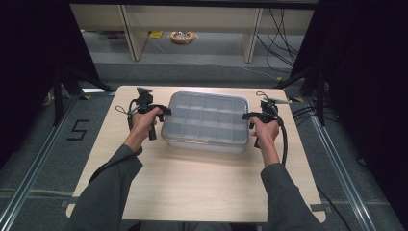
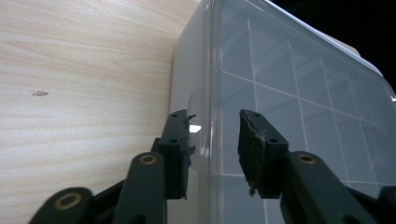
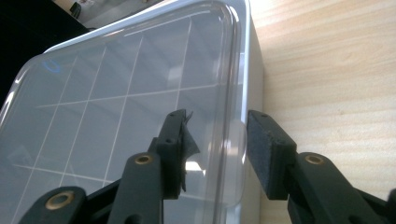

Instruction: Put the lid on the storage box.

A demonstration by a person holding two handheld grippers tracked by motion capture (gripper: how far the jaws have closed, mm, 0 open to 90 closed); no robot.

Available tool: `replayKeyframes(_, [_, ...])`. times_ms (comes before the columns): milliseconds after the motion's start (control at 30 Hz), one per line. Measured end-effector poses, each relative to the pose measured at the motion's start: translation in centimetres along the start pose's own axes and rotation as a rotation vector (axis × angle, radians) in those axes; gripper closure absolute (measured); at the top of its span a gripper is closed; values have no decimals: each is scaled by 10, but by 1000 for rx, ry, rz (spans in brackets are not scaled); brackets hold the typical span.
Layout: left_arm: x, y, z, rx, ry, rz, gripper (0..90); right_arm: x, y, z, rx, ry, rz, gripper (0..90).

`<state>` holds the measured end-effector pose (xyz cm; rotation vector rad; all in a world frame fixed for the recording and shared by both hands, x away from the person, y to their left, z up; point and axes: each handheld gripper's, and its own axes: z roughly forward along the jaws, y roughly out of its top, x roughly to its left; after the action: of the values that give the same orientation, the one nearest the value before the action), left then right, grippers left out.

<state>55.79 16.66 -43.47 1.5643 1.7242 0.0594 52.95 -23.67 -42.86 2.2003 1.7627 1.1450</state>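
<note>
- Nearest the lens in the left gripper view, my left gripper [image 2: 214, 140] stands with its jaws parted, straddling the left end of the clear compartment box [image 2: 299, 107]: one jaw is outside by the small latch tab [image 2: 196, 130], the other over the lid. I can't tell whether either pad touches the plastic yet.
- The right gripper [image 3: 215, 149] mirrors that at the box's right end: jaws open, one over the lid, the other outside the wall, with the rounded lid tab [image 3: 236, 163] between them.
- The box [image 1: 206, 121] sits on the wooden table [image 1: 192, 183], toward the far half and roughly centred, lid on, its divided cells looking empty (the plastic is hazy, so I won't swear to it).
- As I judge it, the step in hand is taking hold of both end tabs to free or lift the lid. To do it well I'd close both sides together, squarely on the tabs and not on the slick lid face, and squeeze gently, since thin plastic flexes and slips.
- I'd then lift both ends evenly; one end leading would probably twist the lid or drag the box across the table.
- Pose, from the high view: both forearms come in from the near edge. The left hand [image 1: 143, 122] and right hand [image 1: 264, 129] are level with each other at the box's short ends, grippers angled inward, cables trailing clear.
</note>
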Motion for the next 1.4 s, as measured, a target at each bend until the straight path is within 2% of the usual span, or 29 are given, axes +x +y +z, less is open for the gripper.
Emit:
replayKeyframes(33, [-1, 0, 0, -4, 2, -2, 622, 0, 1, 0, 4, 0, 9, 605])
replayKeyframes(100, [-2, -1, 0, -5, 5, 14, 617, -4, 1, 0, -6, 2, -28, 605])
replayKeyframes(133, [-2, -1, 0, -3, 0, 10, 619, -1, 1, 1, -13, -2, 8, 608])
replayKeyframes(167, [-1, -2, 0, -5, -3, 1, 621, -2, 0, 0, -21, 25, 6, 607])
replayKeyframes(200, [-1, -2, 0, -8, -3, -3, 623, -3, 1, 1, -24, 4, 1, 609])
replayKeyframes(233, [-2, -2, 0, -15, -2, -9, 626, -3, 1, 0, -14, 10, 40, 610])
replayKeyframes(300, [-3, -1, -1, -38, -20, -13, 646, -7, 1, 0, -26, 35, 26, 609])
replayKeyframes(333, [-4, -1, -1, -33, -23, -9, 645, -6, 1, 0, -31, 27, 41, 618])
replayKeyframes(367, [-4, -2, -1, -16, -18, 6, 637, -8, 0, -1, -35, 32, 32, 633])
replayKeyframes(400, [-4, -2, -1, -3, -19, -2, 623, -10, 0, -2, -34, 35, 50, 640])
replayKeyframes(433, [-4, -3, 1, 4, -14, -5, 626, -16, 0, -2, -51, 38, -8, 637])
replayKeyframes(467, [-3, -4, 2, -1, -7, 4, 638, -13, -1, -6, -36, 36, 34, 641])
replayKeyframes(500, [-4, -4, 2, -6, -7, 2, 637, -14, -2, -7, -41, 42, 33, 643])
replayKeyframes(533, [-4, -4, 3, -10, -4, -4, 638, -11, -2, -8, -26, 62, 81, 640])
replayKeyframes(567, [-5, -4, 3, -13, 2, -4, 635, -13, -2, -8, -34, 61, 56, 637])
replayKeyframes(633, [-6, -4, 4, -7, 4, 12, 629, -13, -2, -6, -49, 56, 65, 633])
replayKeyframes(800, [-7, -2, 5, -17, 16, 4, 622, -10, 4, 0, -64, 42, 72, 627])
replayKeyframes(867, [-9, -1, 7, -23, 25, 11, 622, -9, 8, 3, -66, 31, 56, 627])
replayKeyframes(900, [-9, -1, 8, -27, 24, 9, 620, -7, 9, 4, -61, 25, 77, 624])
replayKeyframes(933, [-10, 0, 8, -27, 26, 11, 617, -9, 10, 5, -66, 21, 66, 620])
replayKeyframes(1000, [-11, 0, 9, -28, 30, 11, 614, -8, 12, 8, -76, 25, 88, 626])
replayKeyframes(1100, [-12, 1, 9, -27, 23, 12, 602, -12, 15, 10, -80, 30, 79, 632])
replayKeyframes(1133, [-12, 0, 9, -26, 21, 15, 592, -11, 16, 10, -74, 32, 90, 632])
replayKeyframes(1167, [-12, 0, 9, -26, 19, 11, 588, -12, 16, 11, -77, 32, 69, 633])
replayKeyframes(1200, [-12, 0, 9, -28, 16, 10, 574, -11, 17, 11, -73, 32, 83, 631])
replayKeyframes(1267, [-13, 0, 9, -26, 8, 8, 541, -10, 17, 11, -72, 28, 73, 616])
replayKeyframes(1333, [-12, 1, 8, -21, -2, 2, 502, -8, 17, 10, -69, 2, 50, 591])
replayKeyframes(1367, [-11, 1, 7, -19, 4, 7, 497, -8, 16, 9, -72, -11, 25, 590])
replayKeyframes(1400, [-10, 1, 6, -12, 7, 10, 489, -10, 16, 8, -70, -30, -47, 578])
